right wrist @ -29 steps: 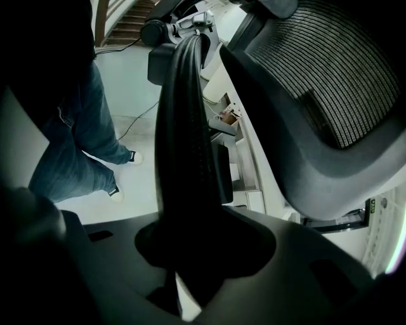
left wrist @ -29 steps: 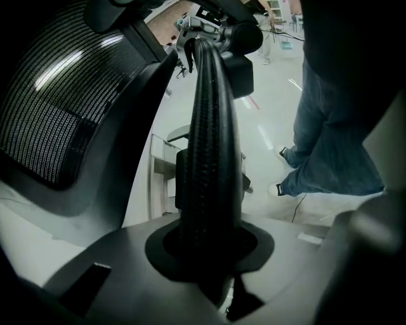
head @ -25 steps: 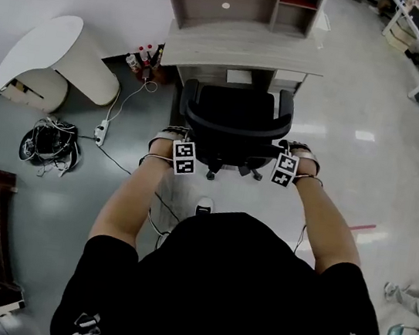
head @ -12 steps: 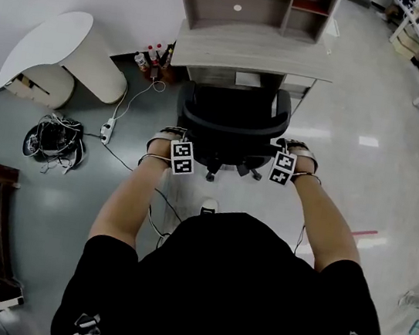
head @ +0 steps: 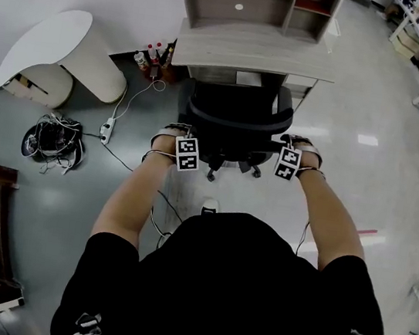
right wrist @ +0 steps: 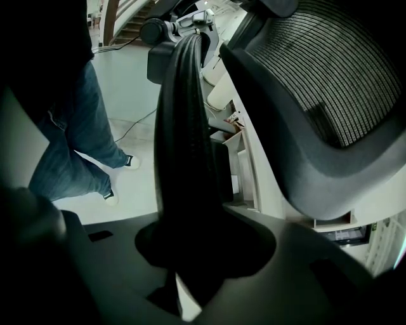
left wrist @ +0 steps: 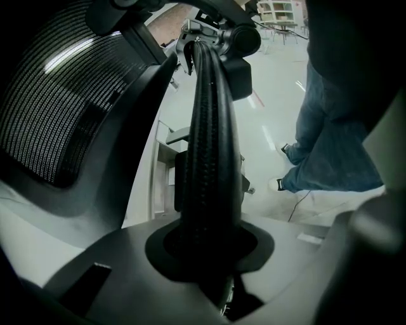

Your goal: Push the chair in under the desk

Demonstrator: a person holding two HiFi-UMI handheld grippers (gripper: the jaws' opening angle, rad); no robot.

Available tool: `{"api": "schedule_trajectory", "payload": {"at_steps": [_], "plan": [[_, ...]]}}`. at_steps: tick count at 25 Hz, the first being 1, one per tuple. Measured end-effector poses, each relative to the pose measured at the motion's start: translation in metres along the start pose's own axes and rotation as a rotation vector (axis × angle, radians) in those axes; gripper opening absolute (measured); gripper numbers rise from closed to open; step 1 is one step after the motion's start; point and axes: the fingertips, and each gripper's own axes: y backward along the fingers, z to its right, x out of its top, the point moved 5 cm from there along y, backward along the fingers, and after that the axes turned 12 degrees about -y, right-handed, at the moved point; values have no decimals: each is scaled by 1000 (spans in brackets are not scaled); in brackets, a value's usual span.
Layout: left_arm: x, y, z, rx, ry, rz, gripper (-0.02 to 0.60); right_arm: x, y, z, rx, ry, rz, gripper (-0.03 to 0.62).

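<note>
Chair armrests clamped in hand-held grippers (L+R).

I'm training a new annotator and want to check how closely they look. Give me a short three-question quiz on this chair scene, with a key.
1. True or false: the left gripper and right gripper each clamp a ribbed black armrest of the black mesh-backed office chair.
2. Multiple choice: what lies on the floor to the left of the chair? A) a white power strip with its cable; B) a red bucket; C) a folded ladder.
3. Short answer: which piece of furniture does the chair face?

Key: 1 true; 2 A; 3 the grey wooden desk.
</note>
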Motion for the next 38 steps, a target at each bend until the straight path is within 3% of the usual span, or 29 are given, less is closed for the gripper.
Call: {"api": "schedule_trajectory", "payload": {"at_steps": [21,38], "plan": [[-36,-32,-63,2,3,-4,78,28,-41,64,-28,-14,11,129],[-43,-42,-78,13,1,1,78,33,-53,80,-37,-15,20,132]]}}
